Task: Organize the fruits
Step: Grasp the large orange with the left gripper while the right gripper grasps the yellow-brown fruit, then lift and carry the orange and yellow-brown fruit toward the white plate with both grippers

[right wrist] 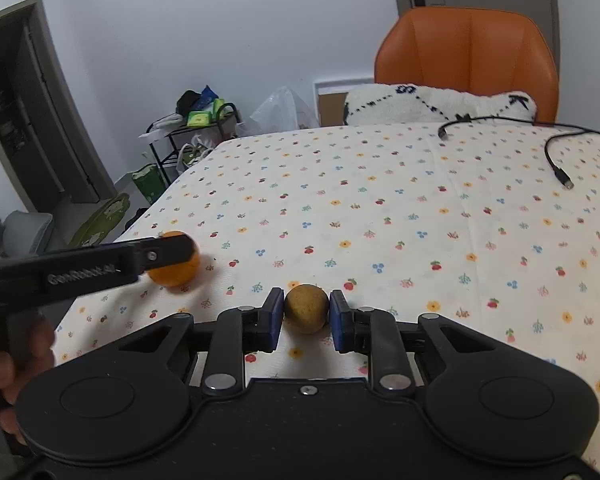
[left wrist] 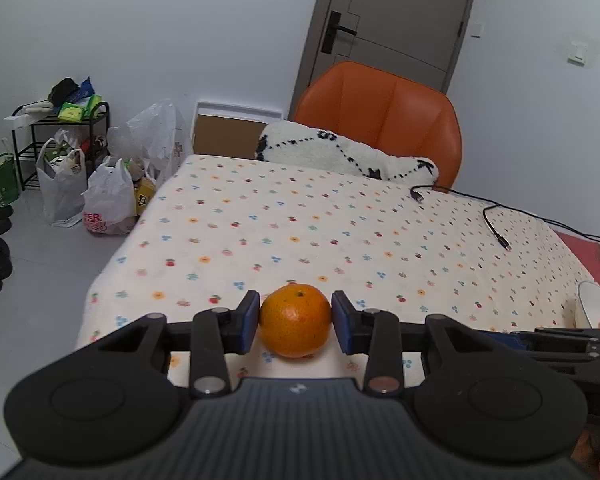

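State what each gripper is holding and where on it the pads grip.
The left gripper clamps an orange across its widest sides. The right gripper clamps a small brownish-yellow round fruit the same way.

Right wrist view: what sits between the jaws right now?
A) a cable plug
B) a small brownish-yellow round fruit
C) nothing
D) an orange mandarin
B: the right gripper has its jaws closed on a small brownish-yellow round fruit; the orange mandarin sits at the left gripper.
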